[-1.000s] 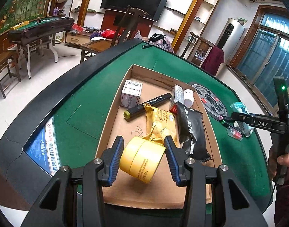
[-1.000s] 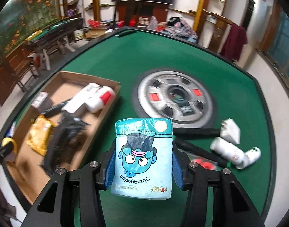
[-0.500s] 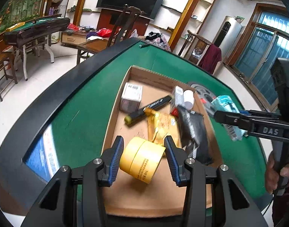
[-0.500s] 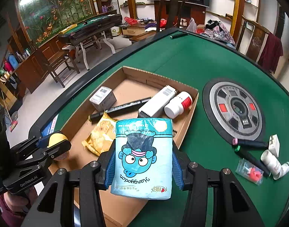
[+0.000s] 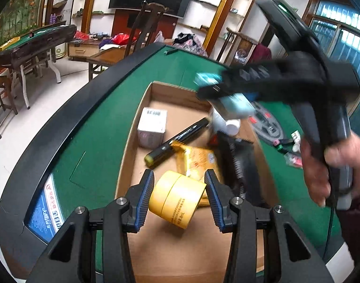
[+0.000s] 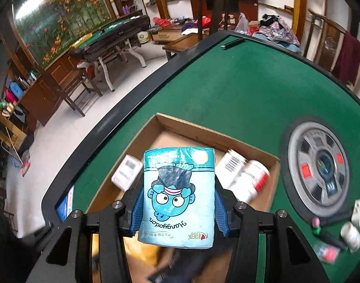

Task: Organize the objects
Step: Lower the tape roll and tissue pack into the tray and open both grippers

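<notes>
Two things held, both above cardboard box (image 5: 142, 108) on green table (image 6: 239, 89).

Left tongs (image 5: 178, 197) pinch yellow tape roll (image 5: 177, 198) on flat faces: light, stiff, smooth, can slip; lies at 6 o'clock of box.

Right tongs (image 6: 177, 208) squeeze blue tissue pack (image 6: 178, 195) at sides: soft, light, slippery wrap; take at middle.

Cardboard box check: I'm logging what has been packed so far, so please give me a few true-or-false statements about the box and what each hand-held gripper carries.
1. The left hand-held gripper holds a yellow tape roll. True.
2. The right hand-held gripper holds a black marker. False: it holds a light blue tissue pack; the black marker lies in the cardboard box.
3. The box is empty. False: it also holds a small white carton and a yellow snack bag.
4. The box sits on a green table. True.
</notes>
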A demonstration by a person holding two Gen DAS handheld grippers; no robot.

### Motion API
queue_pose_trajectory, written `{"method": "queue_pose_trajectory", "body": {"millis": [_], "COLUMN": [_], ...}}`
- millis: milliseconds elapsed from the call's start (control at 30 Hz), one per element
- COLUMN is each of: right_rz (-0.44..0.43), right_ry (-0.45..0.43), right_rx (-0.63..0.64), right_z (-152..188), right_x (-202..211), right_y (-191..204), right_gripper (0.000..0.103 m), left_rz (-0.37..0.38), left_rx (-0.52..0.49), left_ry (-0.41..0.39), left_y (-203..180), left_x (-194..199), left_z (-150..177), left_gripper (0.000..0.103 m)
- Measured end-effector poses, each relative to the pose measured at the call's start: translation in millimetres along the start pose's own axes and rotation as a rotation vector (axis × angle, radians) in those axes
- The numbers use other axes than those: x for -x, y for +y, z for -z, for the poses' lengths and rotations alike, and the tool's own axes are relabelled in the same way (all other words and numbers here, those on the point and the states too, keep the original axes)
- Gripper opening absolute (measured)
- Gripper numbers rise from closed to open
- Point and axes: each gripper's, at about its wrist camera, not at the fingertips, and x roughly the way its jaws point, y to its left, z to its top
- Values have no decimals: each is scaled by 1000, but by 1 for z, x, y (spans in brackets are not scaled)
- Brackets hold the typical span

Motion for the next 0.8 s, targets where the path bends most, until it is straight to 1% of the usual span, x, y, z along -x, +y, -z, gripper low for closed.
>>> {"method": "queue_pose_trajectory", "body": {"millis": [100, 300, 633, 800], "right_rz": [7, 41, 80, 103], "right_ry": [28, 72, 111, 123], "right_rx": [27, 47, 31, 28], "right_z": [-14, -23, -28, -25], "right_x": [-23, -63, -92, -97], "right_y": [16, 28, 23, 22], "right_gripper": [54, 54, 55, 56], "left_rz": [-8, -8, 7, -15], "left_rx": [0, -26, -24, -42], "left_ry": [24, 53, 17, 3], "left_y": [6, 8, 5, 2], "left_x": [-7, -18, -15, -13], "left_z": [2, 11, 16, 17], "left_gripper": [44, 44, 44, 44]}}
